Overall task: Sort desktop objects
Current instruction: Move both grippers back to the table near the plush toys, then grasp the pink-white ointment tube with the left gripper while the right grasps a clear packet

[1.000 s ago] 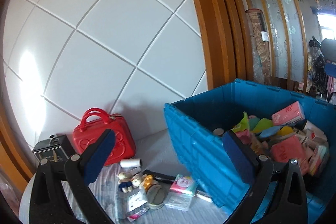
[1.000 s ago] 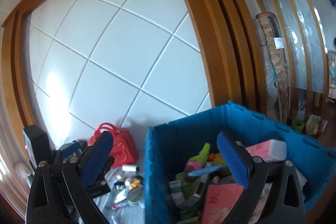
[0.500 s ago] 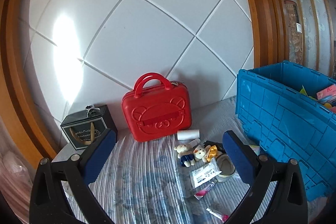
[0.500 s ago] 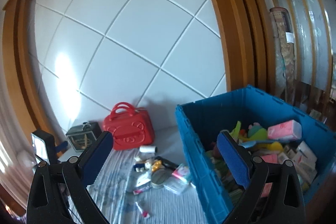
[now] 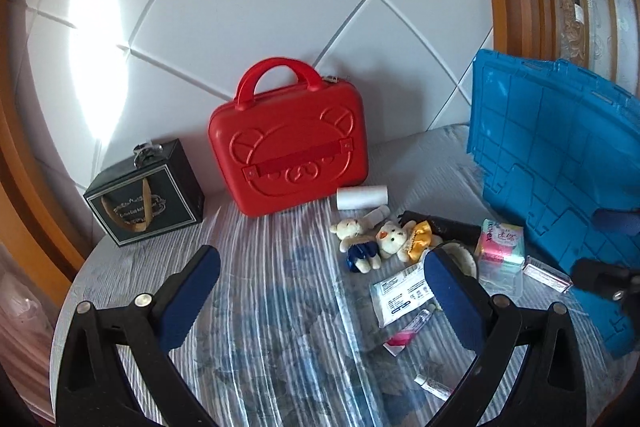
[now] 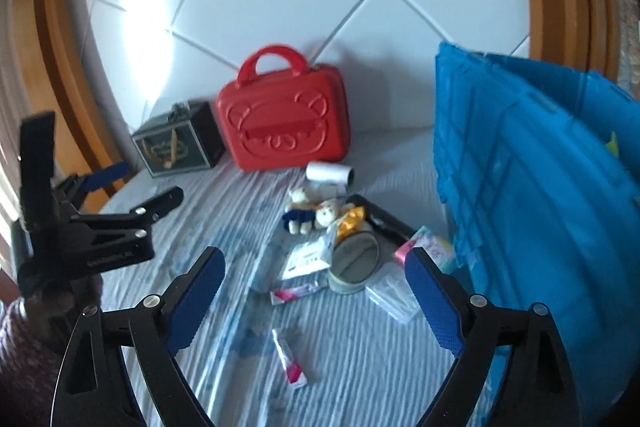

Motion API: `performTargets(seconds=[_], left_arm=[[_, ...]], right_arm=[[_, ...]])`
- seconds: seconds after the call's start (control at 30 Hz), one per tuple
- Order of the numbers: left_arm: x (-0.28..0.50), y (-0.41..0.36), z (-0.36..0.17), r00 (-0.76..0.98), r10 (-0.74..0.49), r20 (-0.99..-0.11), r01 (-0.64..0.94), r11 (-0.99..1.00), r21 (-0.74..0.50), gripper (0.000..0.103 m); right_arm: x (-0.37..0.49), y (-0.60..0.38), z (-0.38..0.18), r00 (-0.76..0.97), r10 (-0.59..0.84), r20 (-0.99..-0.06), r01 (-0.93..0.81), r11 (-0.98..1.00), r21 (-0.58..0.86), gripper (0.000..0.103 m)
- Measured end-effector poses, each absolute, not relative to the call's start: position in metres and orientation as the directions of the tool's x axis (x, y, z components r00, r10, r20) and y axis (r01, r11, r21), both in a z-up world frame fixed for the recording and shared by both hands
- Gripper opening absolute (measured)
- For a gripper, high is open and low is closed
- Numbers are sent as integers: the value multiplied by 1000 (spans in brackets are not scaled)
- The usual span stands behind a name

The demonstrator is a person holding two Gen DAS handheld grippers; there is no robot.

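Both grippers have dropped and swung left off the blue crate since a second ago, so I'm now looking down at the clutter on the striped worktop instead of into the bin. My left gripper is wide open with nothing in it. The right gripper has just been closing a little, but it's open too, with nothing between the pads.

The pile sits just left of the crate. The two little plush bears are soft and light, so I'd pinch one across the body. The white roll looks light and could roll off; I'd grab it across the middle. The round tin looks hard and smooth, likely slippery, so I'd take it across the rim. The flat foil sachets are the annoying ones: thin, hugging the cloth. The tissue pack is squishy and easy. The red hard-shell case and the black box stand by the white padded wall, rigid and probably heavier.
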State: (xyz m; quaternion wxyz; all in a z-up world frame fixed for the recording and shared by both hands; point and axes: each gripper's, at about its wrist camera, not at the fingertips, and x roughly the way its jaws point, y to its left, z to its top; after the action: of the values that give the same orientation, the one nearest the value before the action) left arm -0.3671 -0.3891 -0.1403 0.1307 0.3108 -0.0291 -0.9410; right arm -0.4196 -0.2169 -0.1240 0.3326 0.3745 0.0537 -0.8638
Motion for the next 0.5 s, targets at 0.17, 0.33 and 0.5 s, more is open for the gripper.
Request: performTargets(seconds=[0.17, 0.33, 0.5], left_arm=[[-388, -408, -170, -716, -290, -635, 248, -956, 156, 103], [-403, -436, -202, -662, -298, -688, 272, -951, 149, 103], [-422, -453, -233, -616, -271, -740, 273, -954, 122, 103]], right_arm=[[-498, -263, -213, -289, -530, -797, 619, -739, 267, 70], [-550, -295, -282, -193, -504, -842, 606, -736, 302, 65], [-554, -317, -301, -148, -492, -858, 666, -691, 281, 31]])
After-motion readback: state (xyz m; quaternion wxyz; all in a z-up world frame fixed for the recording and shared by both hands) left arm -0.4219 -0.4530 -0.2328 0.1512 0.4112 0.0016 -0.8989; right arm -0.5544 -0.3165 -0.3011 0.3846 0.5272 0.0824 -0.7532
